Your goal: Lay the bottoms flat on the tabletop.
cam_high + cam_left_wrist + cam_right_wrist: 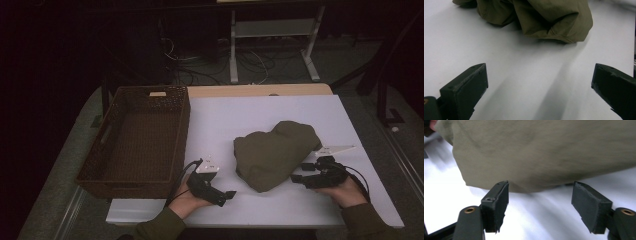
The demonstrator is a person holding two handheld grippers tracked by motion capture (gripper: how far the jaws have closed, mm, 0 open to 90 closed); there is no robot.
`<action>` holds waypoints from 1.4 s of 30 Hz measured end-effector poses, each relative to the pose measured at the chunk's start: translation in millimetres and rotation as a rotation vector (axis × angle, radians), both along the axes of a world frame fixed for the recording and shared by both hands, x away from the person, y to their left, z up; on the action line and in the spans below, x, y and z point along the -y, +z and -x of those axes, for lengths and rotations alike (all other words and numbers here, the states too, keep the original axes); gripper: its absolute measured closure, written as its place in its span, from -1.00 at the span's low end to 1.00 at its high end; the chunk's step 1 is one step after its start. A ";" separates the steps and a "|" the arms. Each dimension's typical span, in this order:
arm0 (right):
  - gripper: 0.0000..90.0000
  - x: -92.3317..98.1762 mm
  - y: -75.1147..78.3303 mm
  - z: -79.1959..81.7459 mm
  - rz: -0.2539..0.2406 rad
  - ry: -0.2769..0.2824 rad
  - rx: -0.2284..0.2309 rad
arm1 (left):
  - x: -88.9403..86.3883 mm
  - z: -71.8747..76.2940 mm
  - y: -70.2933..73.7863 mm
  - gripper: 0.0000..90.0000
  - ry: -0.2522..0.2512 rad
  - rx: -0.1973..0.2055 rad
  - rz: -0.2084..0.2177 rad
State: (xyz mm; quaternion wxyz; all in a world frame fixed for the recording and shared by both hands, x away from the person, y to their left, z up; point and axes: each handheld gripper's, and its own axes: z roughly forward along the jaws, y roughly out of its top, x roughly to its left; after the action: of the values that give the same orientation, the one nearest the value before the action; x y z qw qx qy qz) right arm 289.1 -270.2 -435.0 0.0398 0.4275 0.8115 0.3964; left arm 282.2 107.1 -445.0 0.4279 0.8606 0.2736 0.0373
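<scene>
Olive cloth [276, 154] (basket [134, 141] overhead)

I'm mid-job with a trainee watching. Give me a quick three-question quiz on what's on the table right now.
1. True or false: the olive cloth lies inside the wicker basket.
2. Which hand-held gripper has its jaws closer to the cloth: A) left hand-held gripper B) right hand-held gripper?
3. Fill in: in the right gripper view, nothing sits between the jaws, so the right hand-held gripper is ____.

Key:
1. False. The cloth sits bunched on the white table, right of the basket.
2. B. Its jaws stand at the cloth's edge; the left one is apart from it.
3. open
</scene>
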 end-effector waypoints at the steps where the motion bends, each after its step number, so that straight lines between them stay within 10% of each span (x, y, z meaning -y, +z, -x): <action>1: -0.41 -2.7 -1.4 -1.1 -0.008 0.006 -0.005 | 0.1 0.2 0.1 -1.00 0.000 0.000 0.000; 6: -0.33 -15.9 -7.0 -9.3 -0.008 0.026 -0.021 | -0.6 -0.2 0.4 -1.00 0.000 -0.001 0.005; 18: 0.83 -19.6 -3.8 -11.7 0.046 0.066 0.013 | -0.8 -0.3 0.1 -1.00 0.004 -0.003 0.006; 42: 0.91 23.7 11.4 -38.6 0.132 -0.116 0.101 | -0.6 0.6 2.2 -1.00 0.012 0.017 0.013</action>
State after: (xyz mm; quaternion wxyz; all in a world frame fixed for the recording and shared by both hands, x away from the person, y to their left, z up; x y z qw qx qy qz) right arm 327.7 -293.9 -423.6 0.1318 0.4497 0.8067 0.3600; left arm 281.6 107.7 -442.8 0.4356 0.8559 0.2752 0.0454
